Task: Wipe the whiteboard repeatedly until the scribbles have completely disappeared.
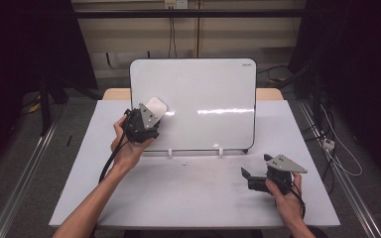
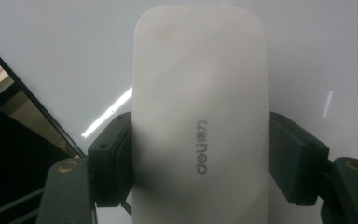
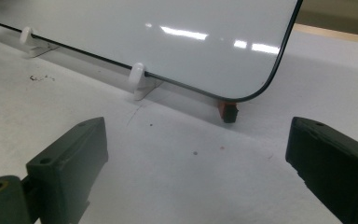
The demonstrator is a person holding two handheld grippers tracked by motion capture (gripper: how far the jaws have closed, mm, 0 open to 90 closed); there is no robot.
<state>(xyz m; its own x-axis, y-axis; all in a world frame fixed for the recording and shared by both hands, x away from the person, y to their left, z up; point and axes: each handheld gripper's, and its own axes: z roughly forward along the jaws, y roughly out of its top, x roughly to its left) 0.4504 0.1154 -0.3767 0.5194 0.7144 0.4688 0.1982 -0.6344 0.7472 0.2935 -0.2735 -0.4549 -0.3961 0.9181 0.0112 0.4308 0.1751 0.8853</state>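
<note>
One whiteboard [image 1: 203, 99] stands tilted back on the desk [image 1: 178, 193], propped in two small white clips [image 1: 170, 152] along its lower edge. There is one white eraser [image 1: 157, 107], and two hand-held grippers, one in each of the person's hands.

The left hand-held gripper [image 1: 151, 116] is raised in front of the board's left part, and its jaws pinch the eraser between them. In the high view the eraser sticks out beyond the jaws against the board's surface; whether it touches the board cannot be told from there. The left gripper view brings the eraser [image 2: 200, 116] up close: a long rounded white body with a grey "deli" mark printed along it, one black pad [image 2: 114, 158] pressed to each long side at about its middle, the whiteboard [image 2: 307, 56] right behind it and the board's dark left edge running slantwise at the left.

The right hand-held gripper [image 1: 250, 177] rests low over the desk near its right front corner, well apart from the eraser, its jaws spread with nothing between them. The right gripper view looks along those open jaws [image 3: 196, 163] to the board's lower right corner, where a small red-and-black foot [image 3: 228, 111] sits under the rim, one clip [image 3: 137, 80] near it and the other farther left, and dark specks dot the desk [image 3: 177, 140].
</note>
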